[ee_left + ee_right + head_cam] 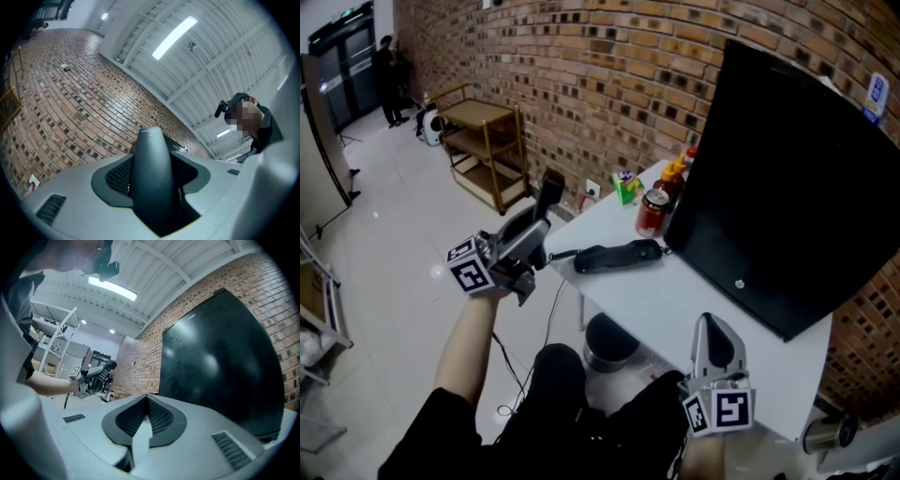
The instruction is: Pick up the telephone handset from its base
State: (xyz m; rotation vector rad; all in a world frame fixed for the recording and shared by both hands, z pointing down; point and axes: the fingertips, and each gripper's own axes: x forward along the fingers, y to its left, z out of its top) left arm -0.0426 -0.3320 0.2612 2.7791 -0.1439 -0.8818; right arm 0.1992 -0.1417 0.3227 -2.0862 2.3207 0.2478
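My left gripper (536,225) is shut on the dark telephone handset (549,193), held up in the air left of the white table (675,305). In the left gripper view the handset (150,164) stands upright between the jaws of the left gripper (153,190). The long black phone base (619,255) lies on the table near its left edge, with a cord leading off its left end. My right gripper (711,326) hovers over the table's near edge, shut with nothing in it. In the right gripper view its jaws (146,400) meet at the tip, and the left gripper (93,376) shows far off.
A large black monitor (787,178) fills the table's right side. A red can (653,213), sauce bottles (677,172) and a green carton (626,186) stand at the back by the brick wall. A bin (609,342) sits under the table; a wooden shelf cart (487,150) stands beyond.
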